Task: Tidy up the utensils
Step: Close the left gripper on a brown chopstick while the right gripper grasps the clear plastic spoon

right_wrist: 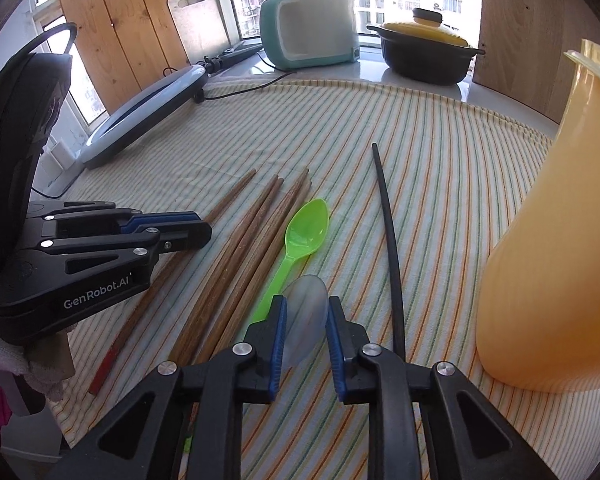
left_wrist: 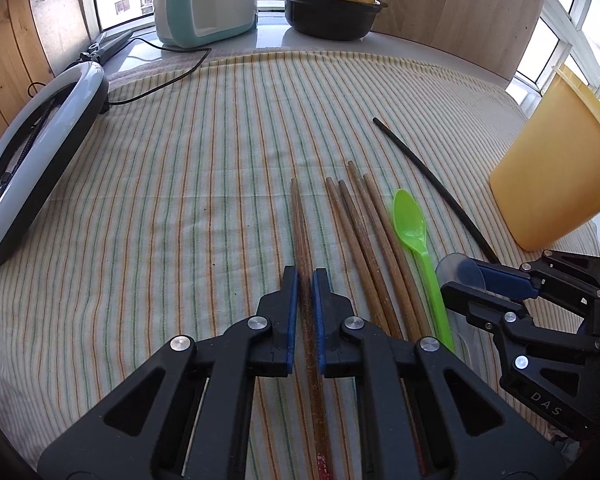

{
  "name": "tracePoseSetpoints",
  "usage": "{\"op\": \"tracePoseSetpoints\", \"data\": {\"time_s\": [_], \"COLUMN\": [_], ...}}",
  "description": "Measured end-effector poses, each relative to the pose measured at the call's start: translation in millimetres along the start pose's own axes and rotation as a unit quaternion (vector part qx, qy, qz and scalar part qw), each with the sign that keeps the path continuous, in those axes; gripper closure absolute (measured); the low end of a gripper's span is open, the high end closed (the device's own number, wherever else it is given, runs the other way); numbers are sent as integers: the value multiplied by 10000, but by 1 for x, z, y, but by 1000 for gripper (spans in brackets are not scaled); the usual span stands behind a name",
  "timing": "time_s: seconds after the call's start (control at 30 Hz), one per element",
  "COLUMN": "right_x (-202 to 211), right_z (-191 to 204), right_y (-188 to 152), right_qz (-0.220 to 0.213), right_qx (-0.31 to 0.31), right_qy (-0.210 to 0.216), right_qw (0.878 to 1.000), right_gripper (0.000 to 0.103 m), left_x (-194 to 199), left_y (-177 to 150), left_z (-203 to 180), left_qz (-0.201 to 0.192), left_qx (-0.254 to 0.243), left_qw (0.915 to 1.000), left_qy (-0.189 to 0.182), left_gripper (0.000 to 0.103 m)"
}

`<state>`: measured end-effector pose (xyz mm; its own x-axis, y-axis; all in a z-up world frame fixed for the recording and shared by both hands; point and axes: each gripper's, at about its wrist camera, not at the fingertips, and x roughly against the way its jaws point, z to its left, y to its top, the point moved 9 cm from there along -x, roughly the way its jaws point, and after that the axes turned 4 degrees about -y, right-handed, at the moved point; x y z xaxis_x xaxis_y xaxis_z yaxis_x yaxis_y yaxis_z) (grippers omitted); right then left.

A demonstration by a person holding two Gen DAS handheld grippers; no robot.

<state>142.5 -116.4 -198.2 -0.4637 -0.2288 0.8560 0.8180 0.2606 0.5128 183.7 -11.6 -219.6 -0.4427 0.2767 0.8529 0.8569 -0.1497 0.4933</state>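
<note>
My left gripper (left_wrist: 305,276) is shut on a brown wooden chopstick (left_wrist: 300,216) that lies along the striped cloth; its red end shows near the camera. To its right lie several more wooden chopsticks (left_wrist: 364,240), a green plastic spoon (left_wrist: 410,220) and a black chopstick (left_wrist: 432,184). My right gripper (right_wrist: 306,320) is shut on a clear plastic spoon (right_wrist: 306,312), whose bowl fills the gap between the blue pads, just above the green spoon's (right_wrist: 306,228) handle. The left gripper (right_wrist: 206,230) also shows at the left in the right wrist view.
A tall yellow plastic cup (right_wrist: 548,240) stands close on the right. A ring light (left_wrist: 40,152) lies at the left edge of the cloth. At the back by the window are a teal rice cooker (left_wrist: 204,4), a black pot with a yellow lid (left_wrist: 332,4) and a cutting board (left_wrist: 56,20).
</note>
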Motion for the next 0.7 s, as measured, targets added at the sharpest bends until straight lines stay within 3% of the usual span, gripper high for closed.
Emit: {"op": "tracePoseSetpoints", "data": {"time_s": [0.17, 0.4, 0.57, 0.7], "right_x": [2, 3, 7, 11], "right_z": [6, 10, 14, 14], "right_y": [2, 2, 4, 5], "right_qz": [8, 66, 61, 5], "right_qx": [62, 164, 214, 182], "right_qy": [71, 83, 87, 103], "right_qw": [10000, 9998, 9997, 9998], "right_gripper": [97, 99, 101, 101], "left_x": [1, 2, -7, -5], "left_y": [1, -2, 9, 11], "left_z": [6, 8, 8, 16], "left_qz": [-14, 224, 496, 495], "left_qx": [232, 29, -178, 71], "left_qw": [9995, 9997, 9986, 9986], "left_qy": [-205, -47, -31, -196], "left_gripper": [97, 98, 92, 99]}}
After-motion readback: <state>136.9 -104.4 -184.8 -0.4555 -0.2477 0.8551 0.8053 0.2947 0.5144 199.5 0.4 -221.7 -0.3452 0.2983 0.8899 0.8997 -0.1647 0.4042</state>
